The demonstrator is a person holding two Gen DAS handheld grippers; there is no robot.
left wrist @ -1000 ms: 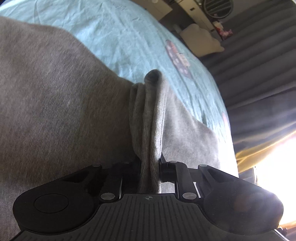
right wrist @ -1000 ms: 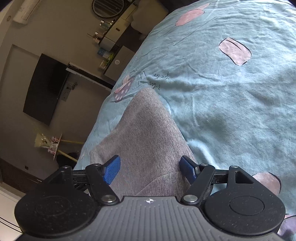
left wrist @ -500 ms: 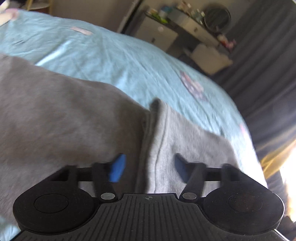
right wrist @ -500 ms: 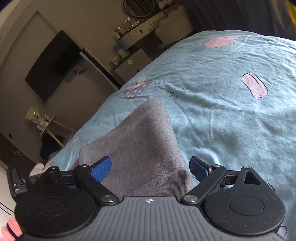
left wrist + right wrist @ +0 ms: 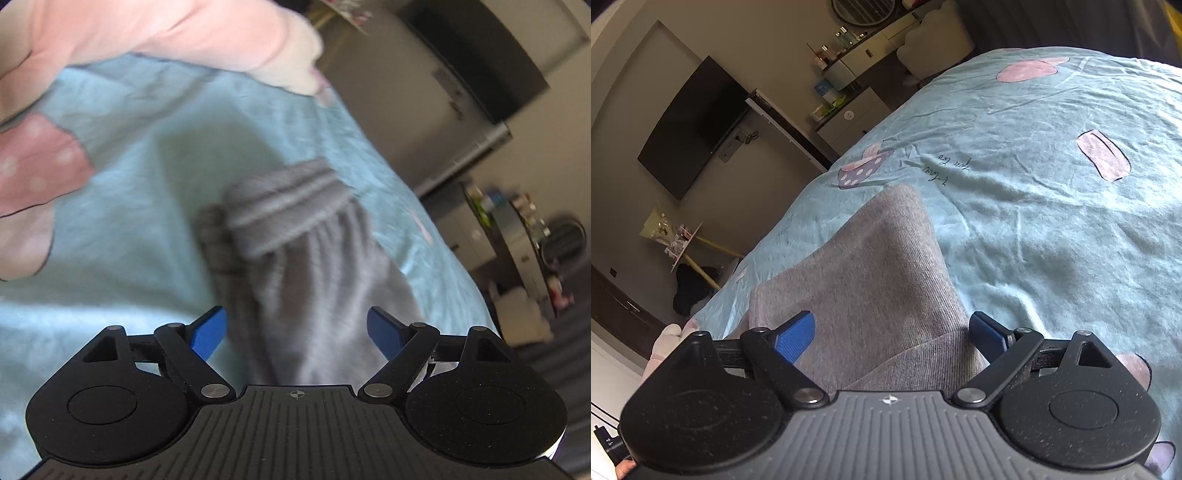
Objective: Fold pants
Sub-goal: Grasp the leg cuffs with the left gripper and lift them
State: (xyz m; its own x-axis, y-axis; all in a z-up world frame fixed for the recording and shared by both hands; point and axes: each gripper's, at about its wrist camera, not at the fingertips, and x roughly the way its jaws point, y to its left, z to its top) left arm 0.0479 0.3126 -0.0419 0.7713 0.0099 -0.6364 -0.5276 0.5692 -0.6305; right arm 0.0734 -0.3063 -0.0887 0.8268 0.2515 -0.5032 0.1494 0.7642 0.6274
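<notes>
Now each hand-held gripper, left (image 5: 297,328) and right (image 5: 892,332), gapes over grey pants (image 5: 871,280).

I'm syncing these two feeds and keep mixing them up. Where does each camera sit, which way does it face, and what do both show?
Left wrist: sits behind the left claw, looking along its open blue fingers at the grey pants, blurred, ribbed band facing the camera; a pink sleeve crosses the top.
Right wrist: sits behind the right claw, open, looking over a folded corner of the pants towards a wall TV and dresser.
Shared: the pants and the light blue bedsheet.
</notes>
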